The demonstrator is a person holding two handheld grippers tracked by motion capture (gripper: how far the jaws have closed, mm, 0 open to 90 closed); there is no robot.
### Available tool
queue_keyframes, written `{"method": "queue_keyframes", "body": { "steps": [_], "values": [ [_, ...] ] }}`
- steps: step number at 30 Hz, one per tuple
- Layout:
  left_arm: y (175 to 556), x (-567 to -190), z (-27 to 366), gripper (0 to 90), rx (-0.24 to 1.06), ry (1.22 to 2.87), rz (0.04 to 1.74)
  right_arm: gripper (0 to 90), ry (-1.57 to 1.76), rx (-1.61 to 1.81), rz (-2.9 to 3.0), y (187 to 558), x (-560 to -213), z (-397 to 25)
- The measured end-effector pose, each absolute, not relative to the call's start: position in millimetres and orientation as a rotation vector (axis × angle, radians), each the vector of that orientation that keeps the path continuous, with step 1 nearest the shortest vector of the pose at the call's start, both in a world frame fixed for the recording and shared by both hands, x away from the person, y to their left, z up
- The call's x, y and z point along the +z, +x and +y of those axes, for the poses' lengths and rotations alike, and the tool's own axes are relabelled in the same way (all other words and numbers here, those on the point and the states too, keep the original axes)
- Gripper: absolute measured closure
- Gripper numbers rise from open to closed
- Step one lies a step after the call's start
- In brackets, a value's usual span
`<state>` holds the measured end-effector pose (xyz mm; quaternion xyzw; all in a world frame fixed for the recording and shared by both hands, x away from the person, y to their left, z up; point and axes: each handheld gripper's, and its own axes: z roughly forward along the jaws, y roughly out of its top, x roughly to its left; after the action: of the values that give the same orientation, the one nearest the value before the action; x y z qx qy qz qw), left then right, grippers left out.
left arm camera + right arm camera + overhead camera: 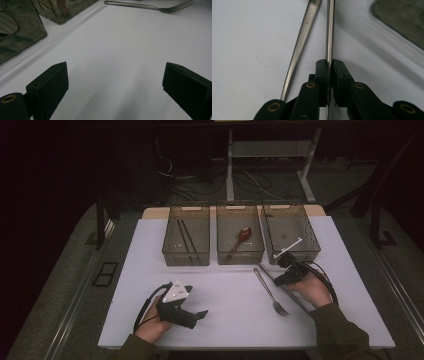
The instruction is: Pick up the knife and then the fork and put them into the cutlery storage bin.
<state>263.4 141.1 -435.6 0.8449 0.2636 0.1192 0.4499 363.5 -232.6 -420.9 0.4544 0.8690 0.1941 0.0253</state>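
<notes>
My right gripper (pixel 277 280) (pixel 330 62) is shut on a thin metal utensil (pixel 330 30) that lies low over the white table, running away from the jaws; I cannot tell what kind it is. In the high view this utensil (pixel 266 272) slants under the right hand. A steel fork (pixel 270 290) (pixel 302 37) lies just beside it, tines toward the person. My left gripper (pixel 202 313) (pixel 115 85) rests at the front left, open, with only bare table between its jaws. The fork (pixel 150 6) lies far ahead of it.
Three smoky plastic bins stand in a row at the back: the left bin (pixel 186 257) holds black chopsticks (pixel 186 236), the middle bin (pixel 240 256) a red spoon (pixel 242 236), the right bin (pixel 300 254) sits just beyond the right gripper. The white table mat (pixel 225 290) ends near the forearms.
</notes>
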Motion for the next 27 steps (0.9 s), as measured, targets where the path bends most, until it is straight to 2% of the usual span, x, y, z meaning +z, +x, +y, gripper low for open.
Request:
{"method": "queue_keyframes", "body": {
  "steps": [13, 27],
  "values": [
    [264, -434, 143, 5.7, 0.293, 2.096, 0.640, 83.6, 1.371, 0.980, 2.561, 352, -395, -265],
    [264, -434, 144, 5.8, 0.293, 2.093, 0.641, 83.6, 1.329, 1.209, 2.339, 345, -372, -294]
  ]
}}
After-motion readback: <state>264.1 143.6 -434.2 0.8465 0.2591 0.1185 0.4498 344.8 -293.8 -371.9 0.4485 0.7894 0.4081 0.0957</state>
